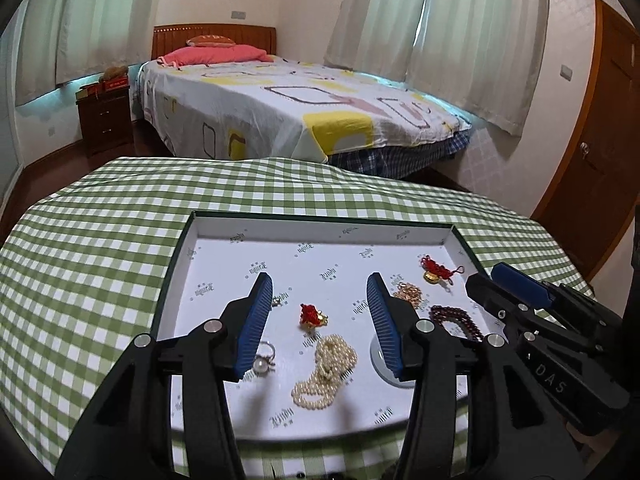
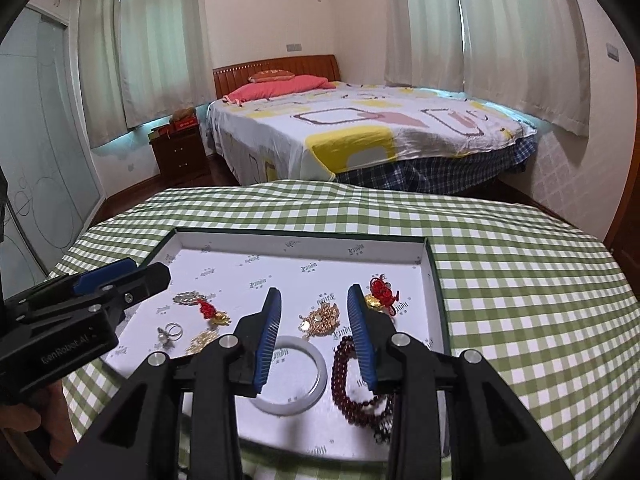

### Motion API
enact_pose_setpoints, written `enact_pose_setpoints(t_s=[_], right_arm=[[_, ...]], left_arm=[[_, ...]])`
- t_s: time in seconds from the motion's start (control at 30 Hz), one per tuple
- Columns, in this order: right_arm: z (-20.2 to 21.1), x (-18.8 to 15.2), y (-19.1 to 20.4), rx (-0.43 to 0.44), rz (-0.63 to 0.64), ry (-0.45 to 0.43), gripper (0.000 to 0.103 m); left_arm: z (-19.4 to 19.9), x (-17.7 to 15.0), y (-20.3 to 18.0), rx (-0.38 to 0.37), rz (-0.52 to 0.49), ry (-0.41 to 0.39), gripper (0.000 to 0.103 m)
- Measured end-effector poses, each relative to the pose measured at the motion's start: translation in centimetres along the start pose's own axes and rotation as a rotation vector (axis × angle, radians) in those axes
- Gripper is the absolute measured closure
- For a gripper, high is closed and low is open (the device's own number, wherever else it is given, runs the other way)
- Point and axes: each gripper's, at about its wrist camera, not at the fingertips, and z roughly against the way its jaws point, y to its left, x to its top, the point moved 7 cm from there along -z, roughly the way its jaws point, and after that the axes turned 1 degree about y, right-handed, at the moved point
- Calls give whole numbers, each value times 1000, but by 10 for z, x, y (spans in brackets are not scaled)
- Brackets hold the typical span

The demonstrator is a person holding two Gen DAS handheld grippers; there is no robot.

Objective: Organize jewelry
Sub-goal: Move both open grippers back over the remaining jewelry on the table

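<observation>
A shallow white-lined tray lies on the checked table. It holds a pearl necklace, a pearl ring, a red-and-gold charm, a gold chain, a second red knot charm, dark red beads and a white bangle. My left gripper hangs open and empty over the tray's left half. My right gripper hangs open and empty above the bangle and chain.
The table wears a green-and-white checked cloth. Behind it stand a bed, a dark nightstand and a wooden door.
</observation>
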Motion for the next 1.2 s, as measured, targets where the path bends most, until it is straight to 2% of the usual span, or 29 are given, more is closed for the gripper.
enact_pose_setpoints(t_s=[0.7,0.8,1.1,1.2], right_arm=[[65,-44,3,-19,-5,-25,62],[72,-53,1,-24,-8,-23,61],[83,-78,-11,-49,-26,-8,61],[83,-86,-20,-62,-38,0,59]], left_arm=[[74,-51,9,27,39,-39,53],[82,-57,11,37,40,-45,47],[98,-78,16,56,43,-42,47],[100,-86,16,60,45,-40,42]])
